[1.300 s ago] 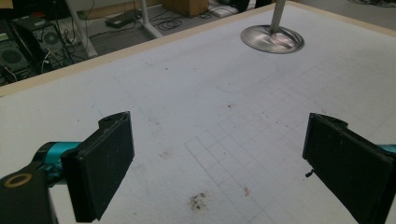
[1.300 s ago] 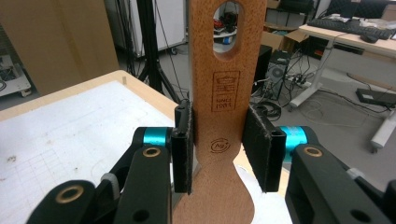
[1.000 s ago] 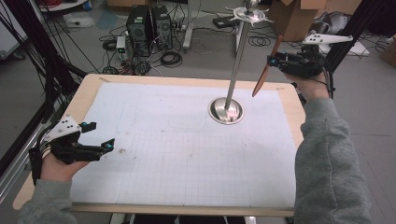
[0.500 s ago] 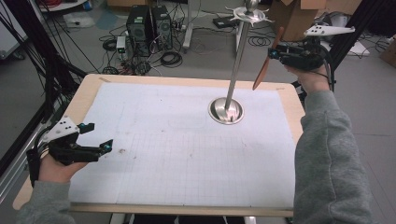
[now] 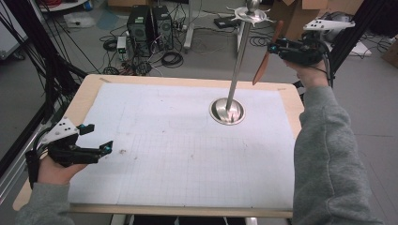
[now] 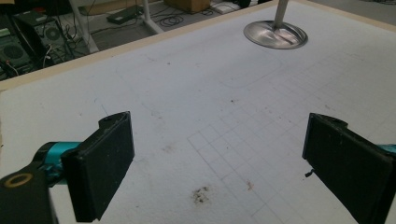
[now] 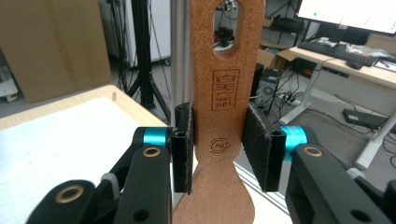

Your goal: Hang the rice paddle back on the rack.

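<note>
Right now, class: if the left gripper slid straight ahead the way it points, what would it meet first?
Probably the stand's round metal base; the white mat before the left gripper looks free, though depth is uncertain.

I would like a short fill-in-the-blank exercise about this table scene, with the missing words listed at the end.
1. The right gripper has its jaws closed on a ____ spatula.
2. The metal stand rises from a round ____ on the white mat.
3. The left gripper has its jaws ____, with nothing between them.
4. The handle of the spatula has an oval ____ near its end.

Missing words: wooden; base; open; hole
</note>
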The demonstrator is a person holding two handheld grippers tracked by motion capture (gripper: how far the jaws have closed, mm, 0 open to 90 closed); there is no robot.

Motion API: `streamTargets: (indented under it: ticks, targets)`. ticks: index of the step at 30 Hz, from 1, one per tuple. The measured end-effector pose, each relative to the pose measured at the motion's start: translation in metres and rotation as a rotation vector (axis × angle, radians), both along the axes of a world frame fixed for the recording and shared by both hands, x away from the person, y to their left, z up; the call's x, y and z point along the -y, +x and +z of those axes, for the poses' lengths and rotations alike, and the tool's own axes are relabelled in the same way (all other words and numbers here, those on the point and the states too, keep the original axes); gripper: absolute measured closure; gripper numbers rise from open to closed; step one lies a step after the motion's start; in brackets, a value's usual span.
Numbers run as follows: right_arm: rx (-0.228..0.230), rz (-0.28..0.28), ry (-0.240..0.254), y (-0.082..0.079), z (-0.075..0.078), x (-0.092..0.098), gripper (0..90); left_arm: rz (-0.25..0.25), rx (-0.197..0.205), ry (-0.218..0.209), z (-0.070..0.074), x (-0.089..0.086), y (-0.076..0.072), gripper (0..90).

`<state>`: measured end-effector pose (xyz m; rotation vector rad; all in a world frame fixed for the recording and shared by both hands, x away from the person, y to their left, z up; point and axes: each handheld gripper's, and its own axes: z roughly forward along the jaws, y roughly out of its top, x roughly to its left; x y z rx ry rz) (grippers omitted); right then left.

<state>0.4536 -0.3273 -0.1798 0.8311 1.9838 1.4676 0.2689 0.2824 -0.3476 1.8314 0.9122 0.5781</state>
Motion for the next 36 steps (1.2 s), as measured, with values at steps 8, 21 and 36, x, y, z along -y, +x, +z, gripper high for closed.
streamTargets:
  ticks: [8,21,36]
  targets:
    - [0.000,0.000,0.050,0.003,0.002,0.005,64.9,0.001,-0.004,0.005,-0.001,0.000,0.001,9.6]
    - [0.002,0.015,0.065,0.007,0.006,0.000,65.5,0.002,-0.004,0.009,0.000,-0.001,0.000,9.6]
    - [-0.017,-0.005,0.057,0.013,0.009,-0.005,65.5,0.010,-0.008,0.004,-0.001,-0.004,0.000,9.6]
